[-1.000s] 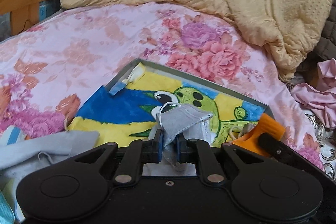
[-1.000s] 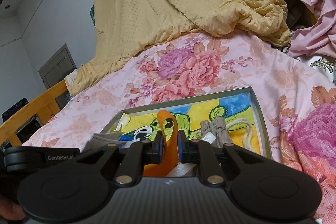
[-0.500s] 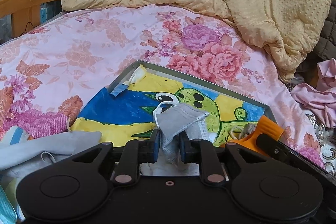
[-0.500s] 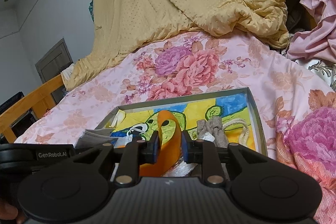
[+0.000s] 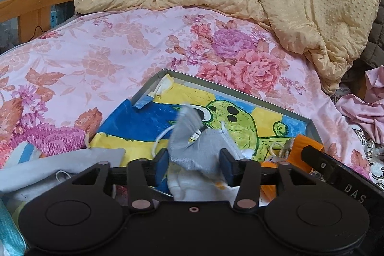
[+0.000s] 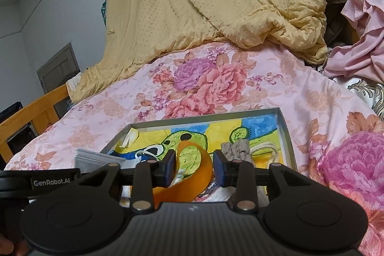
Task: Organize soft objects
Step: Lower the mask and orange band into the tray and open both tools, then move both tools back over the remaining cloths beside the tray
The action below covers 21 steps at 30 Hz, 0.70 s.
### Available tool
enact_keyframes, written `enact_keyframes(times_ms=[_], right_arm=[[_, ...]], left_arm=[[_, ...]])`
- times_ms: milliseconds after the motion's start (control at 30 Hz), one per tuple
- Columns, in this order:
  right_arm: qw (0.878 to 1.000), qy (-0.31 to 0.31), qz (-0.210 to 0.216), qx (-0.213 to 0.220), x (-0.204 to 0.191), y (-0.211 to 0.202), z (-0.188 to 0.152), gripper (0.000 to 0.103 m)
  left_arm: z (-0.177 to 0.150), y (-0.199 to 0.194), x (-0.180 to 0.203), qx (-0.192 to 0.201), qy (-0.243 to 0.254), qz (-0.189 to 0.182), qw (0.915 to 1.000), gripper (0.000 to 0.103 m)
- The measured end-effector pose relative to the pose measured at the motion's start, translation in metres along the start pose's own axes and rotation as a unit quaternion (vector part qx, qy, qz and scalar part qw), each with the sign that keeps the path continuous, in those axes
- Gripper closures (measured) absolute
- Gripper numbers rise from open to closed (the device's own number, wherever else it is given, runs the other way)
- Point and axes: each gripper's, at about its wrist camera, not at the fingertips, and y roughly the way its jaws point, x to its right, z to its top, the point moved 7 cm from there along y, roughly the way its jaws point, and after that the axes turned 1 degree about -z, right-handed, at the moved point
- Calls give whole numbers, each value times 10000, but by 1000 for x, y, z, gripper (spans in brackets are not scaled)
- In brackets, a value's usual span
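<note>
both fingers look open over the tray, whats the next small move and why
Probably draw both grippers back and up from the tray. Both have just been opening: the left gripper stands apart around the grey face mask, which sags loose, and the right gripper no longer pinches the orange band. Both items appear released over the tray, so retreating frees the fingers for the next item.

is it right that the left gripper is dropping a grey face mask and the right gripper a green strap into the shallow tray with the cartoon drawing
Not quite: the strap is orange, not green, as the right wrist view shows. The rest holds: the left gripper and right gripper have just been opening, grey face mask and strap between their spread jaws over the shallow tray.
</note>
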Motion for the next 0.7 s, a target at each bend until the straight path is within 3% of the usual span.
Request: enact_keyframes(times_ms=[233,467,700], right_arm=[[9998,-68,-126,155,0,-5,4,45],[9993,-173,-200,264,-6,-16,8,20],[9988,-337,-228,285,-18,-37,9,7]], left_arm=[[-1,-10,-2,104,81,39,9999,35],[0,-27,-9,285,163,127,9994,18],[1,-54,-19,460,29,120,9989,7]])
